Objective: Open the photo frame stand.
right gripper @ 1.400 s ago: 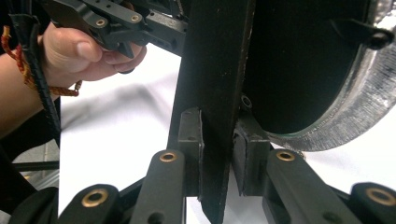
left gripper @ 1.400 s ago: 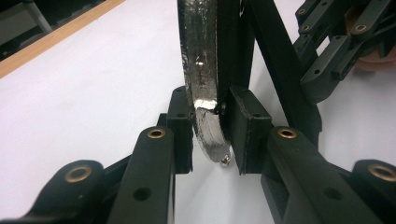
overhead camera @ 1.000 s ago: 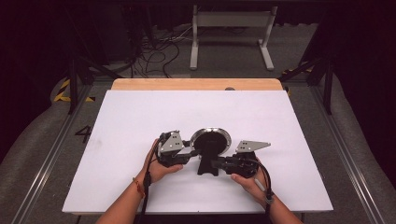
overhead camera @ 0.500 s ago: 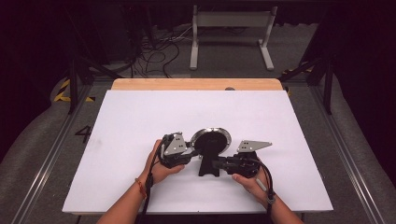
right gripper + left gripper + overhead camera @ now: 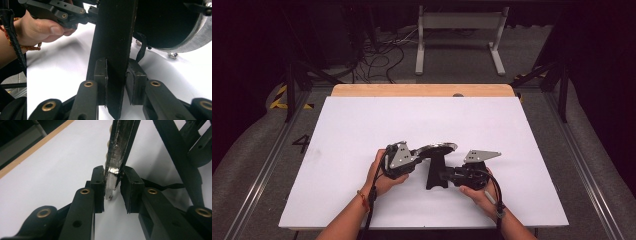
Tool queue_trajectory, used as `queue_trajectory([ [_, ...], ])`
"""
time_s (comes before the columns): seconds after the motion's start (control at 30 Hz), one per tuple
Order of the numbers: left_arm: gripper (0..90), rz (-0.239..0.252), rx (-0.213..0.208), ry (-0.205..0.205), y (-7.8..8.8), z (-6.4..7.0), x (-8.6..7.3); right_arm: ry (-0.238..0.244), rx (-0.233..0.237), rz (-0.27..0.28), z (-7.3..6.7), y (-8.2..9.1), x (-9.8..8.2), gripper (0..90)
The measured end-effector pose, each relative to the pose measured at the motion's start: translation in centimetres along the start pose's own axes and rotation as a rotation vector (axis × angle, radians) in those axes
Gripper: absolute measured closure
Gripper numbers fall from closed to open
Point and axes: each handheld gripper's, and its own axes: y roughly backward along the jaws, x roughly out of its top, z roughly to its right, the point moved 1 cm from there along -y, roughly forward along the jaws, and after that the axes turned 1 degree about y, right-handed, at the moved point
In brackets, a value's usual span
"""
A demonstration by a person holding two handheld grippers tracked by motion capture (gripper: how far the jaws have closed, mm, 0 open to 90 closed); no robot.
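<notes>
From the high view, a black frying pan [image 5: 435, 150] is held tilted just above the white table [image 5: 512, 130] a little toward six o'clock of its middle, its round body toward eleven o'clock and its black handle [image 5: 434, 172] toward six, with the left gripper [image 5: 414, 156] at nine o'clock of it, the right gripper [image 5: 443, 176] at three, and bare table on every side out to the wooden edge [image 5: 422, 90] at twelve. In the left gripper view the pads [image 5: 98, 183], which have just been closing, pinch the pan's thin silvery rim [image 5: 113, 170], which runs up to twelve o'clock. In the right gripper view the jaws, having just eased a little wider, clamp the flat handle [image 5: 113, 50], the pan's dark underside [image 5: 165, 22] at two o'clock and the person's left hand [image 5: 42, 30] at ten.
</notes>
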Motion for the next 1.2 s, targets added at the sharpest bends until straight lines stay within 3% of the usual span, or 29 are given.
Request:
queue_trajectory([
  [0.37, 73.7, -0.014, 0.041, -0.061, -0.12, 0.14, -0.06, 0.009, -0.005, -0.013, 0.02, -0.17, -0.18, 73.2],
  [0.77, 73.3, -0.008, 0.046, -0.053, -0.33, -0.13, -0.21, 0.049, -0.066, -0.018, -0.48, -0.36, -0.19, 72.6],
  [1.2, 71.5, 0.017, 0.023, 0.002, -0.04, -0.62, -0.47, 0.111, -0.127, -0.04, -0.83, -0.18, -0.04, 73.1],
])
